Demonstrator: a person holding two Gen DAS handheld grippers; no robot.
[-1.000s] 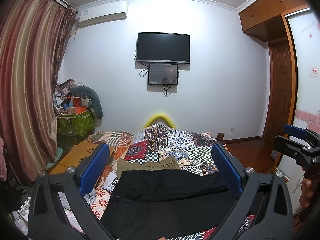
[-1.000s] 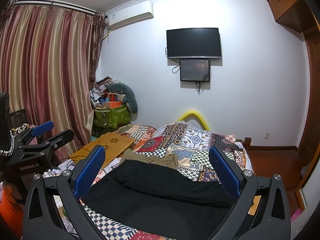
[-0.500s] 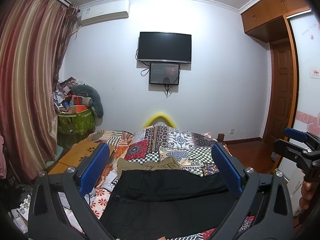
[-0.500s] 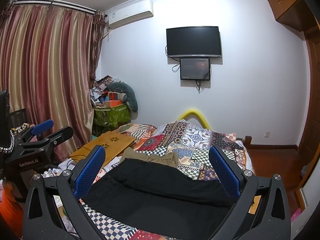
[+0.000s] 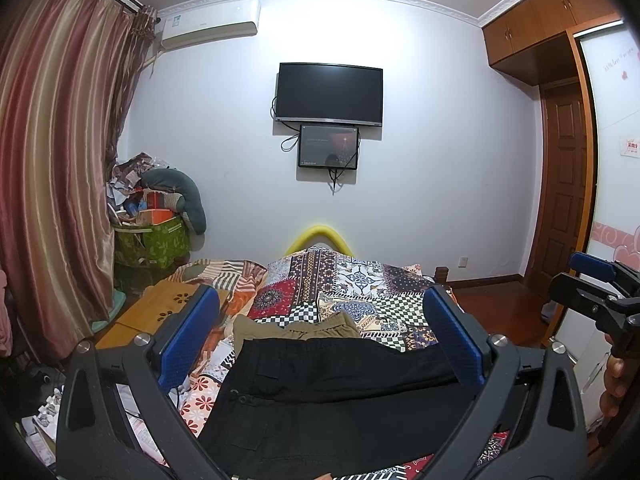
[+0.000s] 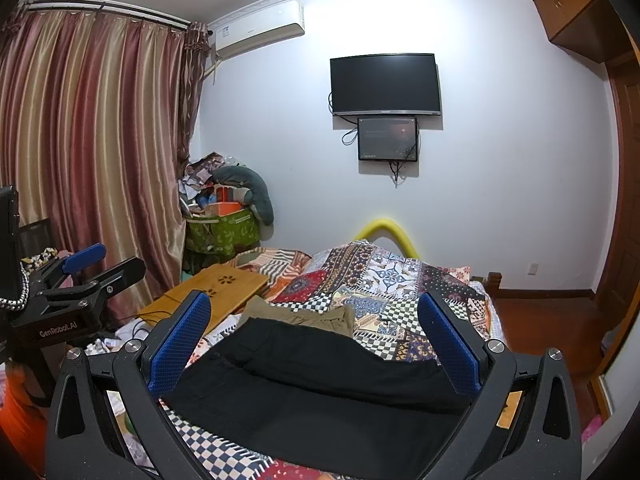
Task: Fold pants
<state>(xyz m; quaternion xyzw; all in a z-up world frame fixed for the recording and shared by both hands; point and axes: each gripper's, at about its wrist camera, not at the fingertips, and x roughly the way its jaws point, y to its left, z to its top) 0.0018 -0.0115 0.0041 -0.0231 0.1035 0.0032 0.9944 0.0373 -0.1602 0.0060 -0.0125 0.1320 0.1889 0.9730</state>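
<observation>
Black pants (image 5: 340, 396) lie spread flat on the near end of the bed, across the patchwork bedspread (image 5: 360, 284), with one part doubled over so a fold line runs across the cloth. At their far edge a khaki garment (image 5: 304, 326) peeks out, touching the black fabric and partly tucked under it.

Above the pants hovers the left gripper (image 5: 320, 340), its blue-padded fingers (image 5: 188, 336) spread wide with nothing between them, clear of the cloth. The right gripper (image 6: 316, 344) hangs alongside it, likewise gaping and empty, its blue pads (image 6: 178, 346) framing the pants from the other side. Each shows up at the edge of the other's view, and a bit of the person's hand (image 5: 614, 384) shows on the right one's handle.

Left of the bed sits a wooden lap table (image 6: 212, 288), near the pants but not touching them. Past it, a green bin (image 5: 152, 240) heaped with clutter stands in the corner against the striped curtain (image 5: 52, 160). On the far wall hang a dark television (image 5: 330, 94), a smaller screen (image 5: 328, 152) just below it, and an air conditioner (image 5: 210, 24) up by the ceiling.
</observation>
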